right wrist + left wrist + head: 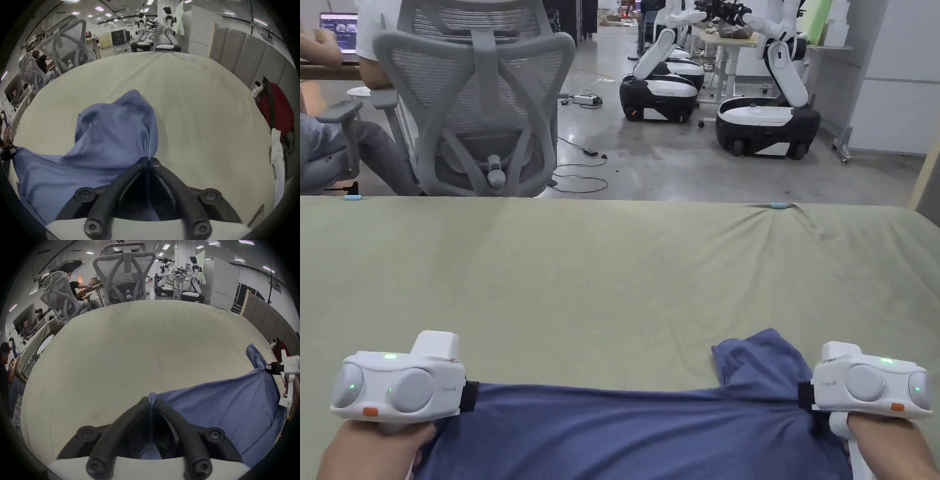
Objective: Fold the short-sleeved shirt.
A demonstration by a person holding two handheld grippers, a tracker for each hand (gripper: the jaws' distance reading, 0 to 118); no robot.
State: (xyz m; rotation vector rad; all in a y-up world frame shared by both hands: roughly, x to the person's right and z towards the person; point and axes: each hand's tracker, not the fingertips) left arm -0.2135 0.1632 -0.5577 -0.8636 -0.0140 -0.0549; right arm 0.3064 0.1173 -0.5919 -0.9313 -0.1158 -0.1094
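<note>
A blue short-sleeved shirt [637, 431] hangs stretched between my two grippers at the near edge of the table. My left gripper [470, 396] is shut on the shirt's left end; in the left gripper view a pinch of blue shirt cloth [219, 404] sticks up between the closed jaws of that gripper [152, 400]. My right gripper [805, 396] is shut on the right end, where a loose flap, perhaps a sleeve, lies on the table beyond it. In the right gripper view the shirt [113, 129] bunches up just ahead of the closed gripper [148, 160].
The table [612, 269] wears an olive-green cover and stretches far ahead of the shirt. A grey office chair [478, 100] stands behind the far edge, with seated people at the left. White robots [765, 119] stand on the floor beyond. A red garment [276, 112] lies at the right edge.
</note>
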